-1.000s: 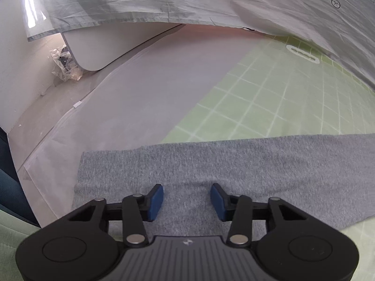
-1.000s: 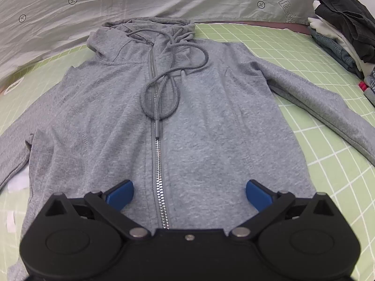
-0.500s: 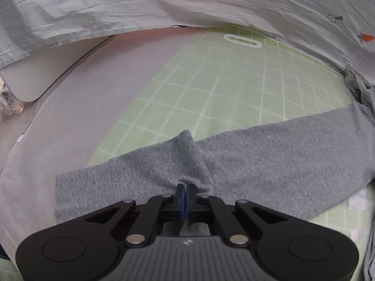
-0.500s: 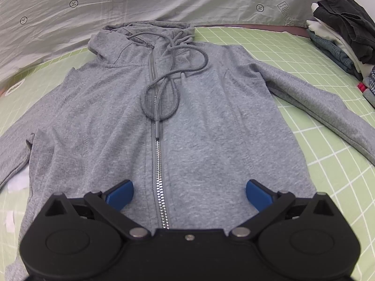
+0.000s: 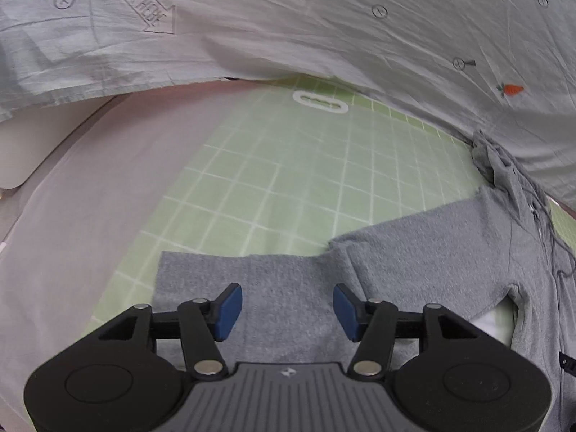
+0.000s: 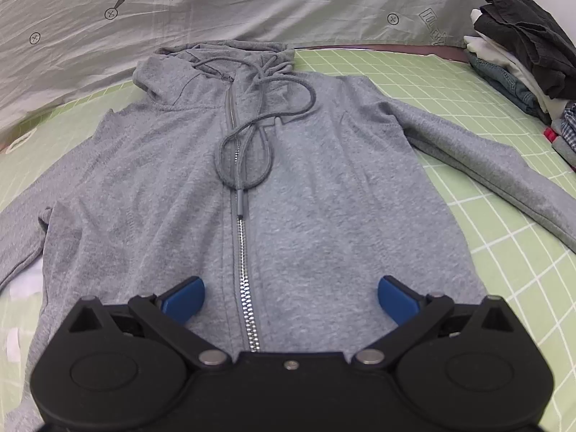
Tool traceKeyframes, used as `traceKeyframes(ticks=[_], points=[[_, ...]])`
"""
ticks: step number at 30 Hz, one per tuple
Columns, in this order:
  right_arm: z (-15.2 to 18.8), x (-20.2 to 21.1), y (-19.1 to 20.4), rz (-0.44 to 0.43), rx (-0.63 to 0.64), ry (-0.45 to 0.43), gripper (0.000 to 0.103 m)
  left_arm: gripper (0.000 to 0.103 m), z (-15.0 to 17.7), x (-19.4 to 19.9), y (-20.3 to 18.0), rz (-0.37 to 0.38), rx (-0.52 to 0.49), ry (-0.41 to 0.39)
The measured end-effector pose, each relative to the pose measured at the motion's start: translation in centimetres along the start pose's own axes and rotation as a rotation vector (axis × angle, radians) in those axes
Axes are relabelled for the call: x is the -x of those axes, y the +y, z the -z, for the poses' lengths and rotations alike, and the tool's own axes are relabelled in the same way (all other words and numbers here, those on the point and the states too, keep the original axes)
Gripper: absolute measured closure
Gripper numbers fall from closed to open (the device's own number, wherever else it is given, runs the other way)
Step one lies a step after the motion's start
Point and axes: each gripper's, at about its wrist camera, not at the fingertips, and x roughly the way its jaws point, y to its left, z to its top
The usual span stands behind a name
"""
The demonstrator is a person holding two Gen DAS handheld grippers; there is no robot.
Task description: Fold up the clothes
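Note:
A grey zip-up hoodie [image 6: 306,187] lies flat, front up, on a green grid mat [image 6: 504,252], hood at the far end, drawstrings looped over the zipper [image 6: 243,270]. Its left sleeve [image 5: 280,288] is now bent, the cuff end lying across in front of the left gripper [image 5: 286,311], which is open just above the fabric with nothing between its blue pads. In the right wrist view the right gripper [image 6: 289,302] stands wide open over the lower front of the hoodie, straddling the zipper. The right sleeve [image 6: 486,165] stretches out to the right.
A pale grey printed sheet [image 5: 324,28] hangs along the far edge of the mat. Folded clothes are stacked [image 6: 522,57] at the far right. Left of the mat lies bare pinkish-grey bedding [image 5: 90,198]. A white handle cut-out [image 5: 320,102] marks the mat's far edge.
The left gripper shut on the sleeve, carried it toward the hoodie's body, then opened and let it go; the sleeve now lies bent. The right gripper barely moved.

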Motion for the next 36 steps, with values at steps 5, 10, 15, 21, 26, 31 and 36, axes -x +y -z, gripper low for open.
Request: traceKeyframes(ticks=[5,10,15,21,26,31,36], points=[[0.0,-0.1,0.2,0.018,-0.019,-0.008,0.000,0.031,0.4,-0.4,3.6,-0.119,0.131,0.029],[-0.4,-0.3,0.3,0.030,-0.032,0.011,0.000,0.031,1.9,-2.3,3.6,-0.162,0.134,0.096],[-0.5,-0.3,0.4,0.030,-0.032,0.024,0.000,0.019,2.5,-3.6,2.8,-0.217,0.111,0.094],[-0.6,-0.2,0.4,0.022,-0.021,0.030,0.000,0.023,2.8,-3.9,2.0,-0.226,0.093,0.080],[-0.8,-0.2,0.4,0.018,-0.017,0.043,0.000,0.064,2.9,-3.4,0.3,-0.173,0.059,0.055],[-1.4,-0.3,-0.3,-0.022,-0.051,0.064,0.000,0.085,1.8,-3.8,-2.7,-0.056,0.072,0.070],[-2.2,0.1,-2.6,-0.135,-0.145,0.087,0.000,0.087,0.7,-3.9,-6.7,0.077,0.069,0.070]])
